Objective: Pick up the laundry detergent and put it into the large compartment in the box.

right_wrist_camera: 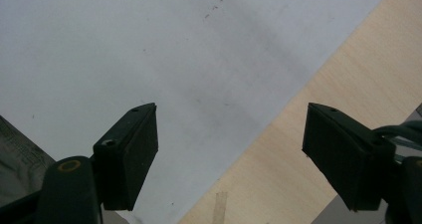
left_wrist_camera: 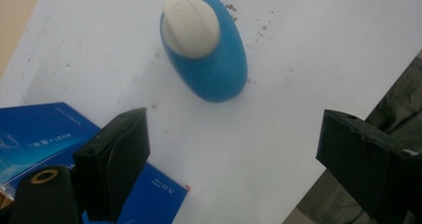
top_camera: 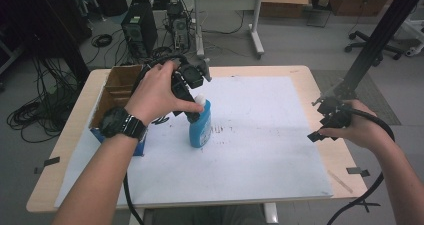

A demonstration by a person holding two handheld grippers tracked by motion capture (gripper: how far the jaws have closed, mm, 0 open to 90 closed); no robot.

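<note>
A: Start with the blue bottle. What is it like?

B: Smooth plastic, oval in section, with a rounded white cap that has a ridge across it. In the high view it stands upright on the white sheet, a little toward nine o'clock of the sheet's middle.

A: And the left gripper?

B: It hangs right over the bottle, tilted down, its black body at about eleven o'clock of the cap. In the left gripper view its two matte black, blocky jaws stand wide apart with nothing between them; the bottle sits beyond them toward twelve o'clock, seen from above. I cannot tell whether a jaw touches the bottle.

A: What lies just beside it?

B: A brown cardboard box with glossy blue printed sides, at nine o'clock of the bottle, on the sheet's edge. The sheet itself is thin and pale, flecked with dark specks.

A: And the right gripper?

B: Well apart, at three o'clock, over the sheet's edge where the light wooden table shows. Its jaws also gape wide and hold nothing; below them the sheet's straight edge meets fine wood grain.
</note>
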